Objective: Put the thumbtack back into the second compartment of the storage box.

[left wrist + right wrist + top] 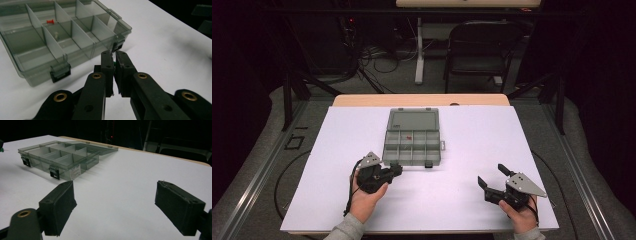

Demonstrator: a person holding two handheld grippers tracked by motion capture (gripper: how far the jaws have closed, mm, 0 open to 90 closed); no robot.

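Behind the white table top [472,150] we see a dark room with a black chair [479,45] at the upper right of the high view and loose cables on the floor at the upper middle. At the centre of that frame lies a smoky grey compartment box [413,137], its lid swung flat open toward the top. Our left gripper [396,170] sits just below the box's lower edge, near a black latch, while our right gripper [494,179] rests well apart at the lower right.

From the left gripper view we learn what the high view cannot resolve: the jaws are pinched nearly together on a small green pin [114,64], a sliver of green showing between the pads. That view also shows a red pushpin [50,21] in a compartment at the upper left, and a pale small item in the cell below it, too faint to identify. From above, the red one is a mere speck.

Our right gripper view shows its own jaws spread wide over bare table, with the box [60,157] at the upper left, seen from its side.
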